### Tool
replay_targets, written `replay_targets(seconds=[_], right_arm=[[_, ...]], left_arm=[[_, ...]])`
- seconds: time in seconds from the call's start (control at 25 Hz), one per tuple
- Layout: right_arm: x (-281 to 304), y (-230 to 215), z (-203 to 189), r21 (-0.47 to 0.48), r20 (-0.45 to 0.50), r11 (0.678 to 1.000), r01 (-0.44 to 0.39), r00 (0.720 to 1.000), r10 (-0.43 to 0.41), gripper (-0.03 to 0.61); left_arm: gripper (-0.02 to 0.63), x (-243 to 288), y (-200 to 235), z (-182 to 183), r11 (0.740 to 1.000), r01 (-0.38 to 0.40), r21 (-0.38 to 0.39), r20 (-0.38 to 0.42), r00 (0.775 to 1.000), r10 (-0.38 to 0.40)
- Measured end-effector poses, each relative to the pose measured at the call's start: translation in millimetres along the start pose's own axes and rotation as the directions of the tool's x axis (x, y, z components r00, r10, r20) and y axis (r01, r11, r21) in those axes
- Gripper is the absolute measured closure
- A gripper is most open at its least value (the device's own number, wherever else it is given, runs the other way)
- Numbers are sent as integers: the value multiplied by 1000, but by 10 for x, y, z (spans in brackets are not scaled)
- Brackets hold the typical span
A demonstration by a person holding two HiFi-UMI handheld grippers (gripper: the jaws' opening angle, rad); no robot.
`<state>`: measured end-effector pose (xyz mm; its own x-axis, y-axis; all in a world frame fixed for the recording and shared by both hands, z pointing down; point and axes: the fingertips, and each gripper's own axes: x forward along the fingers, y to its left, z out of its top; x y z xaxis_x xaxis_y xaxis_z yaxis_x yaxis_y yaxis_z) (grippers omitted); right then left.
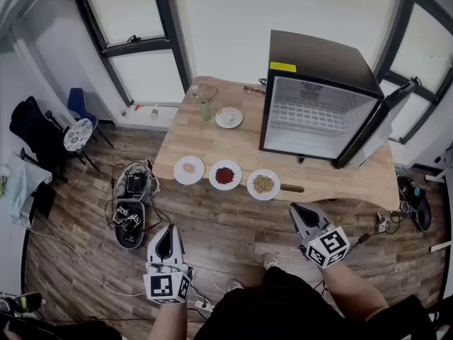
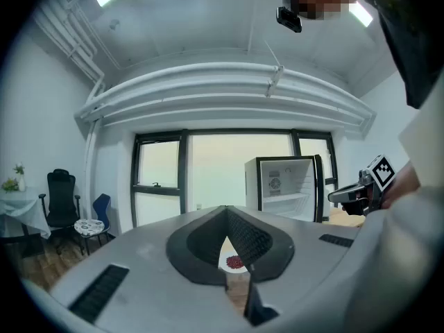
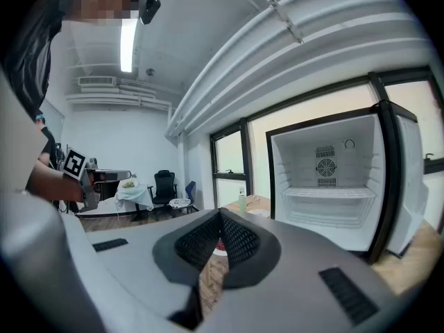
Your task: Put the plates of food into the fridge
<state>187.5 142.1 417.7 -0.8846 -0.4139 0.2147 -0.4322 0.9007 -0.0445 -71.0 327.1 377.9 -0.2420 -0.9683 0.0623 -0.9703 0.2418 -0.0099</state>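
Closed tip to tip and empty, my left tongs (image 1: 168, 229) and right tongs (image 1: 296, 210) hang over the floor (image 1: 233, 239), short of the pale wooden worktop (image 1: 212, 144). Along its near edge sit three round white plates (image 1: 214, 175): one with an orange piece (image 1: 188, 168), one of red food (image 1: 225, 175), one of tan grains (image 1: 263, 184). At its right end stands the black mini fridge (image 1: 318, 59), door open.
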Motion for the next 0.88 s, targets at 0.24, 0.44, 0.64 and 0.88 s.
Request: replay_targets(seconds=[0.24,0.44,0.64,0.88], right_arm=[[21,157,49,-17,6,1000,17,1000,-17,557],[3,359,82,-17,19,999,38,999,-37,557],[-28,444,114,34,49,999,40,998,-42,557],[210,316,18,20,12,997,71,997,-71,557]], left_arm=[[609,-118,171,20,1000,2,0,19,1000,-2],[609,-246,288,73,1000,26,8,40,999,-26],[609,-297,397,41,1000,22,4,46,999,-22],[609,-198,479,-9,1000,3,-4,41,999,-3]])
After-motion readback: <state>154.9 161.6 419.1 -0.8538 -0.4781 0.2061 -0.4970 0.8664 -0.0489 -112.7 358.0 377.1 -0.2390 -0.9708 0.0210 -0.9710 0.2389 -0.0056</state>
